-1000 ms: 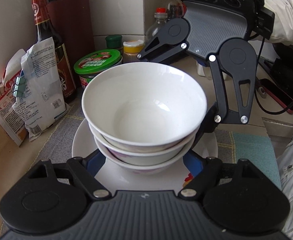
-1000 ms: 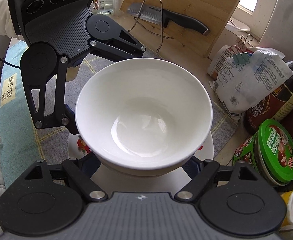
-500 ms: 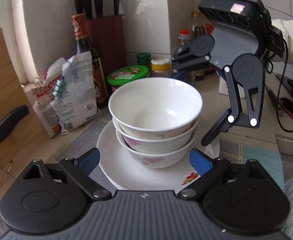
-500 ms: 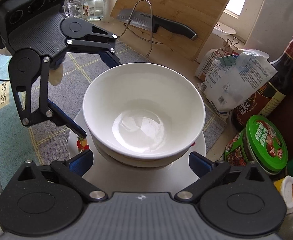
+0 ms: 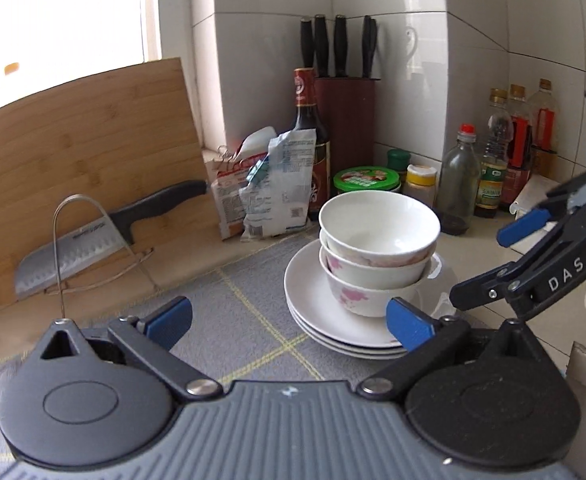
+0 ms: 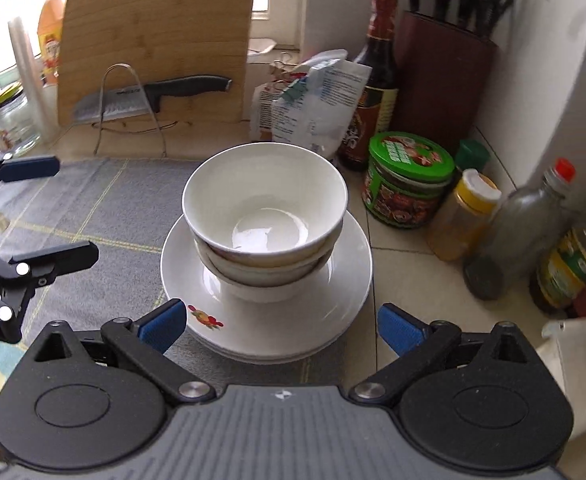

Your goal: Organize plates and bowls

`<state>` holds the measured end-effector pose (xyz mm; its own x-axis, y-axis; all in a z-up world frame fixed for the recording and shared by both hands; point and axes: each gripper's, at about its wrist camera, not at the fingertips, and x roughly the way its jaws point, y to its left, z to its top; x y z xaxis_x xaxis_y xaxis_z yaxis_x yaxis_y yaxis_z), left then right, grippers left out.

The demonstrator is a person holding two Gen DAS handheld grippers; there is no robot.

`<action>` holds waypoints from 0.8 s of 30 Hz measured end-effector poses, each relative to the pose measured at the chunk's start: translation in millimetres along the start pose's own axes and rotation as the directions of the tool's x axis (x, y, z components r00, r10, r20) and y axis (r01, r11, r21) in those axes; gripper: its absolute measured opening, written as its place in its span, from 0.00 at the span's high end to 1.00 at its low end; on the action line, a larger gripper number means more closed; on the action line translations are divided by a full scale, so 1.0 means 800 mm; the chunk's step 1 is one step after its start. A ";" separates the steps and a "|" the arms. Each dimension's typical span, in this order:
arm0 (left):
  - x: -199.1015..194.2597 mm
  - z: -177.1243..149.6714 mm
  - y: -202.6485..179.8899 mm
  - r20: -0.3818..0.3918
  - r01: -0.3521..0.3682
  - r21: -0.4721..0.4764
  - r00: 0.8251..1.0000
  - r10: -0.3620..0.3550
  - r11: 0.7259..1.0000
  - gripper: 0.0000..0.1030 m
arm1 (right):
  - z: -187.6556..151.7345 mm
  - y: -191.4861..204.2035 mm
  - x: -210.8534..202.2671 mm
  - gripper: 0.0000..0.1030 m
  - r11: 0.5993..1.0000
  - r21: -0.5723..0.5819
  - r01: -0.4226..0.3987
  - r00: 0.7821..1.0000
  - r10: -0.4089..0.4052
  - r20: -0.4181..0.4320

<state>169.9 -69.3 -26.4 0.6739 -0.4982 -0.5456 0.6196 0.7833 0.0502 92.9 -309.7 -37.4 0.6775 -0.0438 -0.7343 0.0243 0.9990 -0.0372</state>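
Note:
Three white bowls (image 5: pixel 377 248) are nested upright on a stack of white plates (image 5: pixel 313 304) on a grey mat. The same bowl stack (image 6: pixel 265 216) and plates (image 6: pixel 333 304) show in the right wrist view. My left gripper (image 5: pixel 289 320) is open and empty, drawn back in front of the stack. My right gripper (image 6: pixel 279 322) is open and empty, also back from the plates. In the left wrist view the right gripper (image 5: pixel 489 262) shows at the right edge. In the right wrist view the left gripper (image 6: pixel 53 208) shows at the left edge.
A wooden cutting board (image 5: pixel 81 152) leans on the wall with a knife (image 5: pixel 105 236) on a wire rack. Snack bags (image 5: pixel 269 188), a soy sauce bottle (image 5: pixel 309 144), a knife block (image 5: pixel 345 120), a green-lidded tin (image 6: pixel 409 180) and several bottles (image 5: pixel 493 168) crowd the back.
Both grippers have pulled back and away from the bowl stack, which stays on the plates. The view has widened to show the counter and wall.

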 end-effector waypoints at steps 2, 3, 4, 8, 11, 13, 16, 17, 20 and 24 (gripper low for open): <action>-0.015 -0.003 0.001 -0.019 0.013 -0.043 1.000 -0.014 0.999 0.00 | -0.012 0.014 -0.013 0.00 0.996 0.090 0.030 1.000 -0.029 -0.003; -0.021 -0.003 0.001 -0.032 0.007 -0.059 0.999 -0.009 0.998 0.00 | -0.018 0.021 -0.020 0.00 0.991 0.124 0.047 0.999 -0.047 -0.003; -0.027 -0.004 0.001 -0.044 -0.003 -0.072 0.999 -0.001 0.997 0.00 | -0.023 0.025 -0.024 0.00 0.987 0.149 0.059 0.998 -0.059 -0.006; -0.051 -0.008 0.000 -0.059 -0.026 -0.081 0.998 0.022 0.996 0.00 | -0.042 0.051 -0.044 0.00 0.971 0.216 0.105 0.994 -0.104 -0.012; -0.066 -0.009 0.003 -0.068 -0.042 -0.089 0.997 0.036 0.995 0.00 | -0.051 0.067 -0.059 0.00 0.966 0.220 0.133 0.991 -0.136 -0.003; -0.072 -0.010 0.005 -0.073 -0.040 -0.100 0.997 0.033 0.994 0.00 | -0.056 0.073 -0.069 0.00 0.963 0.226 0.149 0.988 -0.156 0.011; -0.076 -0.010 0.006 -0.084 -0.049 -0.107 0.996 0.040 0.993 0.00 | -0.059 0.077 -0.079 0.00 0.958 0.240 0.156 0.986 -0.167 0.024; -0.077 -0.010 0.006 -0.087 -0.052 -0.106 0.995 0.042 0.993 0.00 | -0.059 0.078 -0.081 0.00 0.957 0.244 0.157 0.985 -0.169 0.028; -0.079 -0.010 0.002 -0.089 -0.054 -0.098 0.995 0.045 0.994 0.00 | -0.061 0.081 -0.087 0.00 0.954 0.251 0.162 0.984 -0.175 0.033; -0.081 -0.009 -0.001 -0.086 -0.056 -0.100 0.995 0.048 0.993 0.00 | -0.063 0.082 -0.091 0.00 0.952 0.260 0.163 0.983 -0.179 0.038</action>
<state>122.8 -35.3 3.2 0.6657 -0.4264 -0.6124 0.5375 0.8432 -0.0028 7.6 -241.1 -20.5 0.6898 -0.2214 -0.6893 0.3248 0.9455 0.0214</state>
